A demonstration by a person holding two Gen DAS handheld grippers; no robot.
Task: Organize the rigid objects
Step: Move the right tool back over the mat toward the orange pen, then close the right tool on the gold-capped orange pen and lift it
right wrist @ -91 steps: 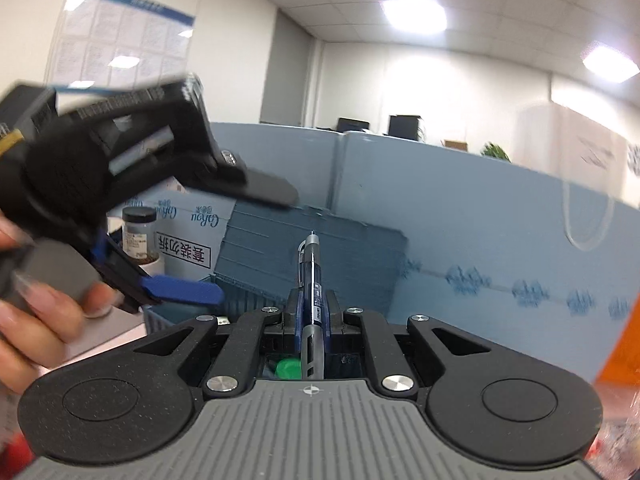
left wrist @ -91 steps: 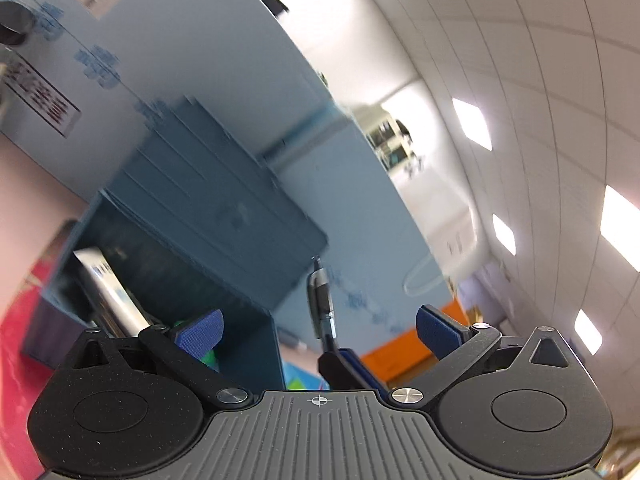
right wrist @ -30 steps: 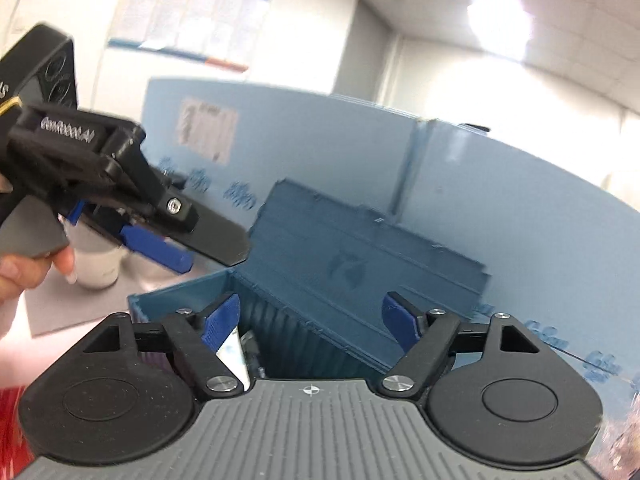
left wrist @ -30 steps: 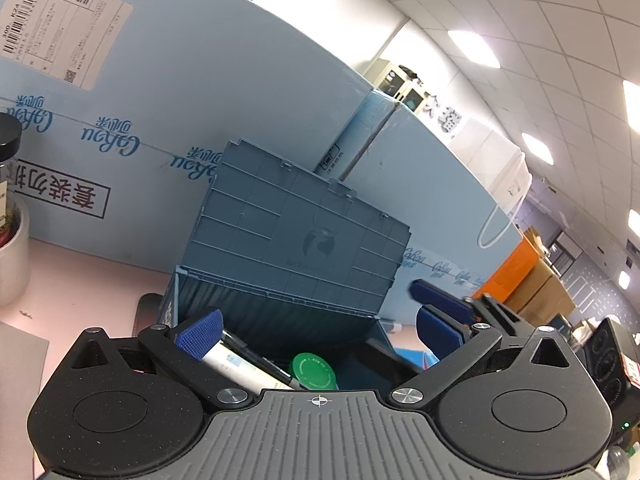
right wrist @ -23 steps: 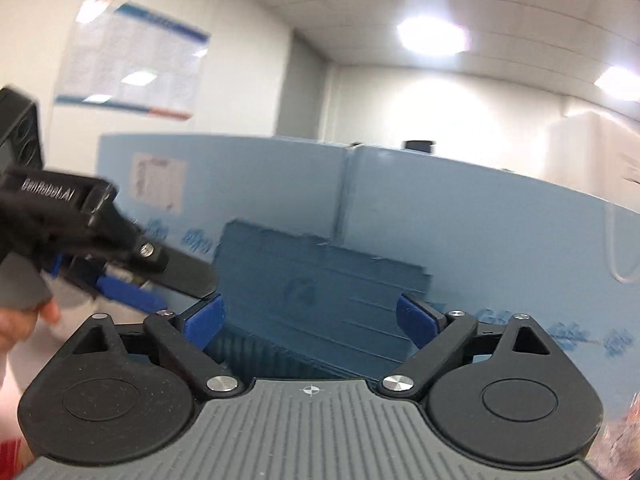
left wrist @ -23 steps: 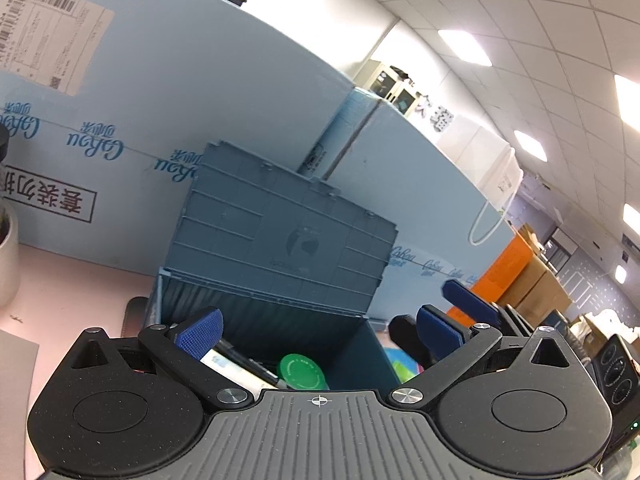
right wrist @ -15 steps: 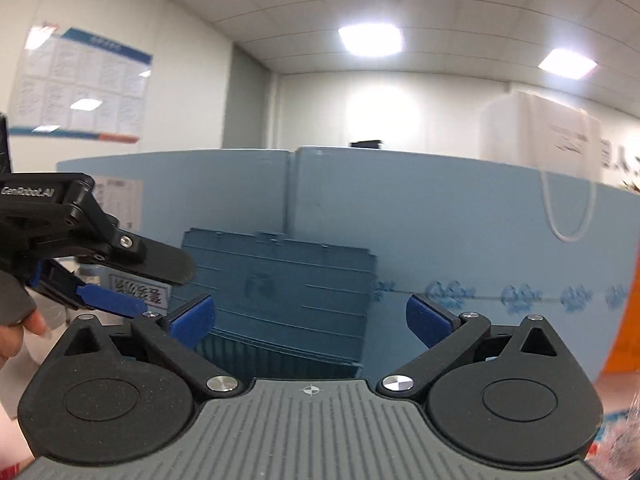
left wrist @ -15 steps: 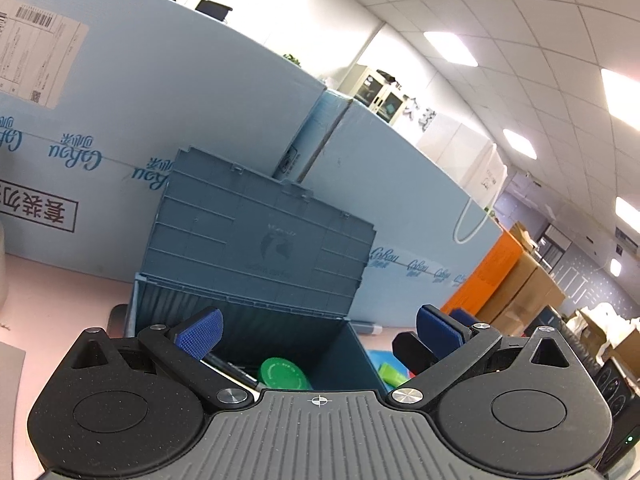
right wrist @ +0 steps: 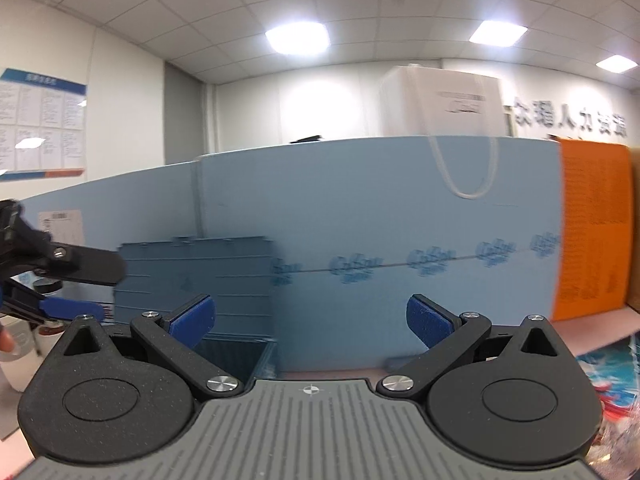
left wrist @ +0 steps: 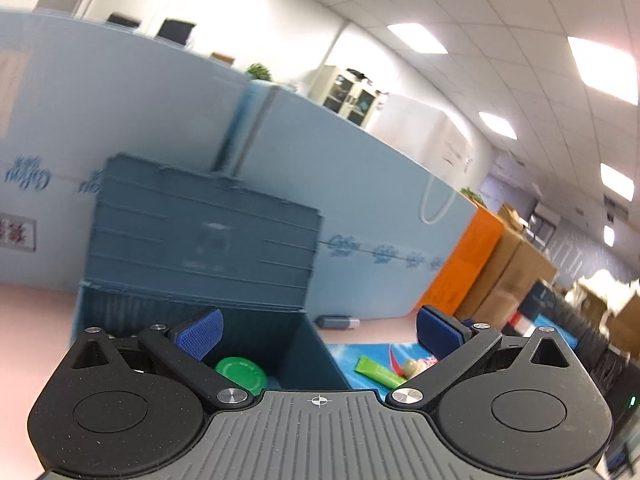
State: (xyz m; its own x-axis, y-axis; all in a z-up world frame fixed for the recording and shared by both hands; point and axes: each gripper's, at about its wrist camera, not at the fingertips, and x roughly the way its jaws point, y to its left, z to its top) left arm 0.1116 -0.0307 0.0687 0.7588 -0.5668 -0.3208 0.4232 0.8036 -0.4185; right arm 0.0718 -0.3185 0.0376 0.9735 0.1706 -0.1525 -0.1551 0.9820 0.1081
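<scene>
A blue-grey storage box (left wrist: 200, 236) stands open on the pink table, lid upright; it also shows in the right wrist view (right wrist: 192, 276). A green round lid (left wrist: 240, 372) lies inside it. My left gripper (left wrist: 318, 330) is open and empty, just in front of the box's right corner. My right gripper (right wrist: 308, 320) is open and empty, to the right of the box. The left gripper's fingers (right wrist: 68, 308) show at the left edge of the right wrist view. A green marker (left wrist: 378, 372) lies on a colourful mat (left wrist: 360, 354) right of the box. A grey pen-like object (left wrist: 338, 322) lies by the wall.
A light blue partition (right wrist: 380, 240) runs behind the table. An orange box (right wrist: 592, 228) stands at the right end. A white cup (right wrist: 14, 360) sits at the far left. Cardboard boxes (left wrist: 516, 264) stand beyond the table.
My right gripper let go of the pen it held over the box and opened. Both grippers have since swung to the right, away from the box.
</scene>
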